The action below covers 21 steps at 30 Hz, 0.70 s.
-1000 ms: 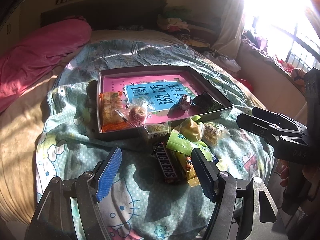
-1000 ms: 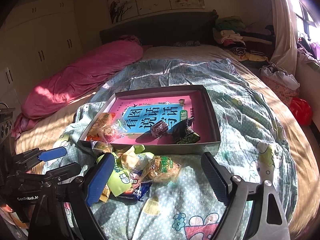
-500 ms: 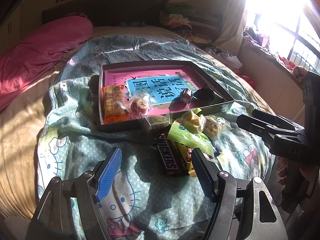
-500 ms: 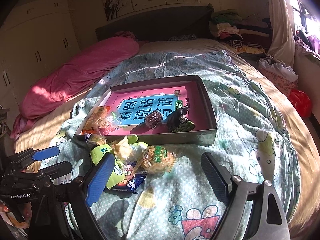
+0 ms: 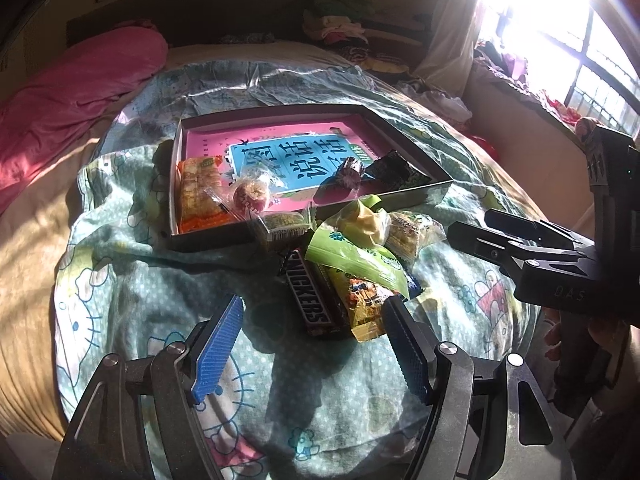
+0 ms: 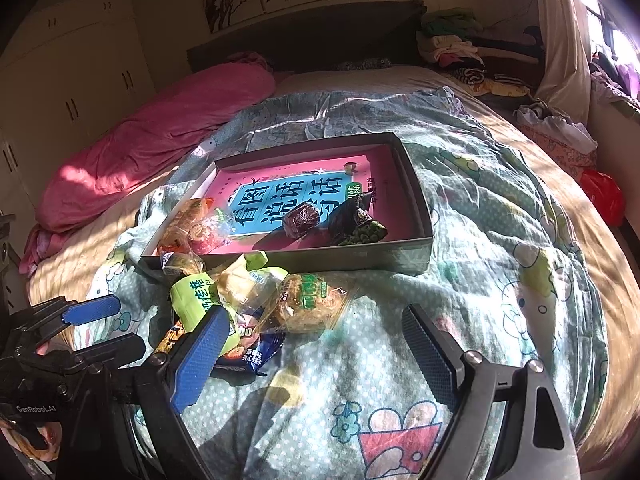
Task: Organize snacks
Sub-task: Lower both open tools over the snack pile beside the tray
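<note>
Snacks [image 5: 352,276] mostly lie heaped on the bed [image 6: 500,280] beside my box [image 5: 404,200], which holds perhaps five. Both my left gripper [image 5: 312,348] and right gripper [image 6: 316,356] hang apart, empty.

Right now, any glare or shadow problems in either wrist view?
Left wrist view: the window blows out the top right. Hard shadows fall on the quilt; the Snickers bar stays readable. Right wrist view: even light, dappled sun, fisheye bending at edges.

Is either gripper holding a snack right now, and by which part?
Nothing is held. The left gripper and right gripper are both open and empty above the patterned blanket.
</note>
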Each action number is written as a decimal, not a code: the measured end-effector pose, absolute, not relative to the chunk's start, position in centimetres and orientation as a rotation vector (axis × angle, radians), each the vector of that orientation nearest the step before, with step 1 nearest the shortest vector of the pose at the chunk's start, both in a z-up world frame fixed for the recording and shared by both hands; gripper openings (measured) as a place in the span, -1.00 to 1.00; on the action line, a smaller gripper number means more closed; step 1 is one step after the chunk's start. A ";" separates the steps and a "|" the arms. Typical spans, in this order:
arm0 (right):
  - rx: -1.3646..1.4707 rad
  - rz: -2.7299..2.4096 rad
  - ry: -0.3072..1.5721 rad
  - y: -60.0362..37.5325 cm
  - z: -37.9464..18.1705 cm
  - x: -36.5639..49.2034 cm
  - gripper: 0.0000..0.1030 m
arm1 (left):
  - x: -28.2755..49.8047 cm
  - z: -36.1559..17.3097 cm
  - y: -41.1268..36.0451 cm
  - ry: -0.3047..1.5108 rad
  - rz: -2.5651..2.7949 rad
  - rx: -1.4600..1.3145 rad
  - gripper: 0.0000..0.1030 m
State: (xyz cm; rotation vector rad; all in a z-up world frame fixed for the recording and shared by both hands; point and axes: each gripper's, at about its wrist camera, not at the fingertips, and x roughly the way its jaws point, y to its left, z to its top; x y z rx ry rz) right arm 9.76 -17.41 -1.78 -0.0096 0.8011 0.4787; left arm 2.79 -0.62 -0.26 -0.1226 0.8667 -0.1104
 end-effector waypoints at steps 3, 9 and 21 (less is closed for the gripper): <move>-0.013 0.483 0.807 -17.3 -2.1 9.8 0.70 | 3.0 -0.6 -0.5 0.879 -0.109 -0.133 0.43; -0.025 0.479 0.821 -17.1 -2.8 10.0 0.70 | 3.6 -1.4 0.4 0.903 -0.104 -0.187 0.43; -0.037 0.474 0.853 -16.5 -4.4 11.0 0.70 | 4.5 -2.1 -1.2 0.936 -0.200 -0.210 0.43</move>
